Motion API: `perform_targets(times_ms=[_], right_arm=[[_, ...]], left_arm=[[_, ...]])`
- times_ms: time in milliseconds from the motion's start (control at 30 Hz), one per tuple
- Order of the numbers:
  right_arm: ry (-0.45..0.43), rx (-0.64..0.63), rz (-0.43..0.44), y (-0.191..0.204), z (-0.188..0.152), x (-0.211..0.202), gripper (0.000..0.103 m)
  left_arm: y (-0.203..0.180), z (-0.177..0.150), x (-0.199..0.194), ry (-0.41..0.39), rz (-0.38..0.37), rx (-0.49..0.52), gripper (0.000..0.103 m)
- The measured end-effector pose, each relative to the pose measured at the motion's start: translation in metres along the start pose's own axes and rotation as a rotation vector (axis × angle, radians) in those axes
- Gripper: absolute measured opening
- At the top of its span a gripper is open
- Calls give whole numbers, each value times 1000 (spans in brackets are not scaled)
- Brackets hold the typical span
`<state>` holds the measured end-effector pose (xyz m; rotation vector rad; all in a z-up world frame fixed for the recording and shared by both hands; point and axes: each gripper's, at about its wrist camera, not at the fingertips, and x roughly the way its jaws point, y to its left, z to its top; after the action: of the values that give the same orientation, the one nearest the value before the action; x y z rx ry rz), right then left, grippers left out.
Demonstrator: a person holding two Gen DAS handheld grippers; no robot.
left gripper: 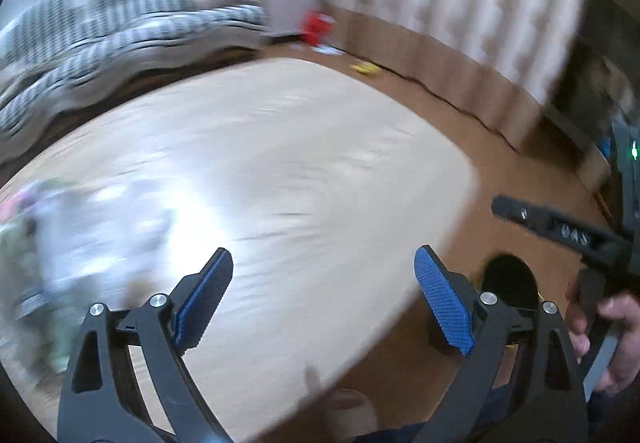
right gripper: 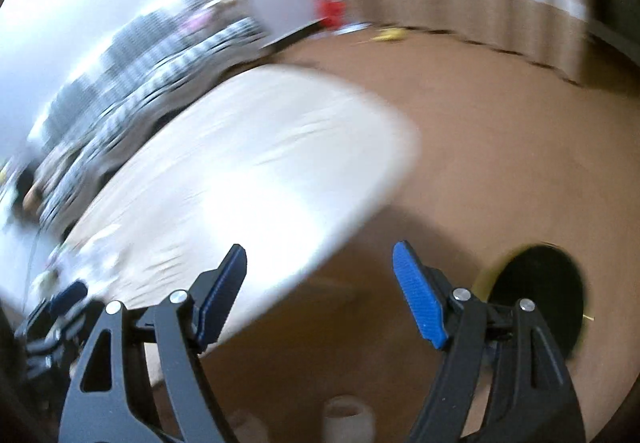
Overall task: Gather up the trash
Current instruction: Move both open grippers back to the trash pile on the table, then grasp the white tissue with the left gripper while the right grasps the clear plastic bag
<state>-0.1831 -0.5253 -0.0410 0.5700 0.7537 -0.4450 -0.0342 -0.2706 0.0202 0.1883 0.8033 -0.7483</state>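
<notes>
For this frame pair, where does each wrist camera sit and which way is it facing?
Left wrist: on the left gripper, angled down over the pale wooden tabletop; its open blue-padded fingers, a hand and the right gripper show.
Right wrist: on the right gripper, tilted down across the table edge toward the brown floor; its open fingers show.
Shared: tabletop, round black bin opening, red object by the wall.

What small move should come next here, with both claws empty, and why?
Probably swing the left claw toward the blurred pile at the table's left end. Both it and the right claw stand open with nothing between the pads, the tabletop ahead looks bare, and that pile seems the only likely trash on it. The dark-mouthed bin waits on the floor, right of the table.
</notes>
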Motion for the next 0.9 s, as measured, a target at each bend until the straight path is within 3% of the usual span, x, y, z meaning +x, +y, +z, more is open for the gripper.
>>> perform_targets(times_ms=[233, 367, 600, 767, 900], right_arm=[[134, -230, 290, 185, -7, 46, 73], [178, -289, 344, 260, -20, 74, 73], [230, -321, 309, 297, -38, 115, 73], [290, -264, 311, 292, -37, 138, 73], [331, -235, 325, 295, -42, 149, 73]], left_arm=[[159, -38, -70, -56, 215, -210, 89], [218, -70, -96, -46, 273, -264, 89], [250, -89, -77, 32, 265, -207, 90], [255, -97, -51, 55, 267, -145, 91], [260, -97, -37, 97, 271, -155, 91]])
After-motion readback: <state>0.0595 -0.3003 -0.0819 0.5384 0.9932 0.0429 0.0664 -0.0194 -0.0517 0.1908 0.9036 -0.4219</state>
